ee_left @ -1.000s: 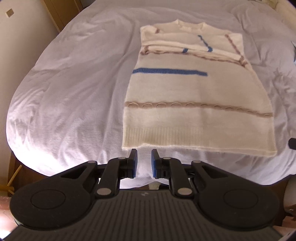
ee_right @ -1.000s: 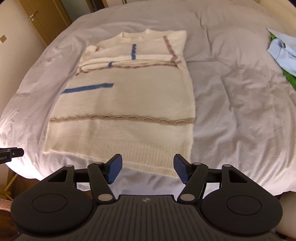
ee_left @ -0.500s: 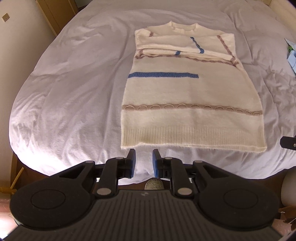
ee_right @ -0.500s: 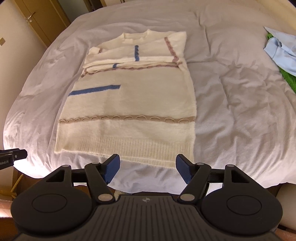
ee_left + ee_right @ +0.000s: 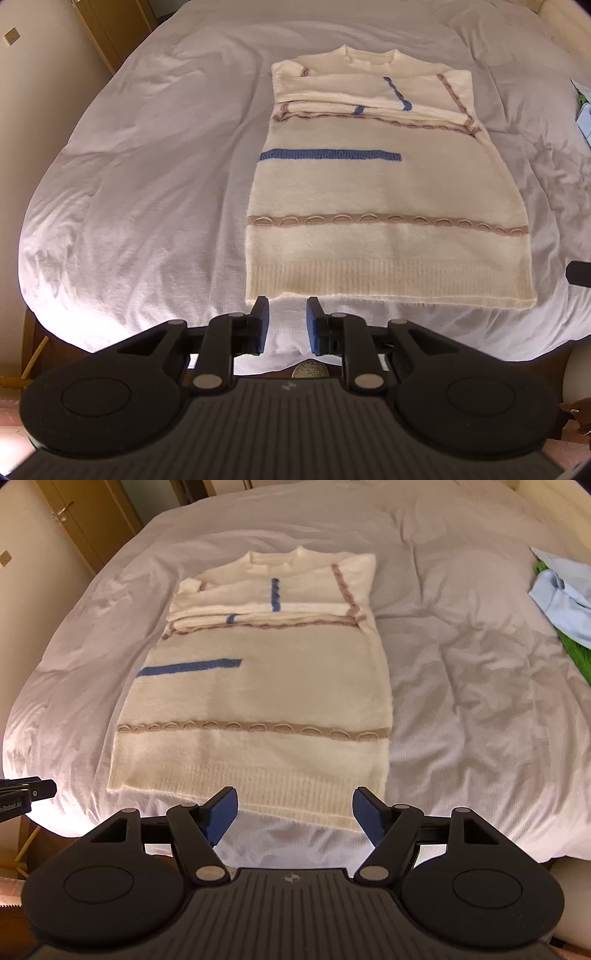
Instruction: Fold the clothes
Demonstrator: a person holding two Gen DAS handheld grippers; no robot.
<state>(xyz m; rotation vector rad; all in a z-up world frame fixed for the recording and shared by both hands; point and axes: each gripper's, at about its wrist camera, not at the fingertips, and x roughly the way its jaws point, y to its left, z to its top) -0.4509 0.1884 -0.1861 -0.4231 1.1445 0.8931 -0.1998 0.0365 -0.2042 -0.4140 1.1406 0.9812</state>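
A cream sweater (image 5: 388, 192) lies flat in the middle of the bed (image 5: 147, 184), its sleeves folded across the chest below the collar and its ribbed hem toward me near the bed's edge. A blue stripe and a tan cable band run across the body. My left tongs (image 5: 284, 325) hover just short of the hem's left corner, their blue pads parted only narrowly, with nothing between them. My right tongs (image 5: 295, 814) hang before the hem's right part, spread wide and empty. At the right side of the bed sit a pale blue garment (image 5: 565, 598) and something green (image 5: 576, 653) under it.
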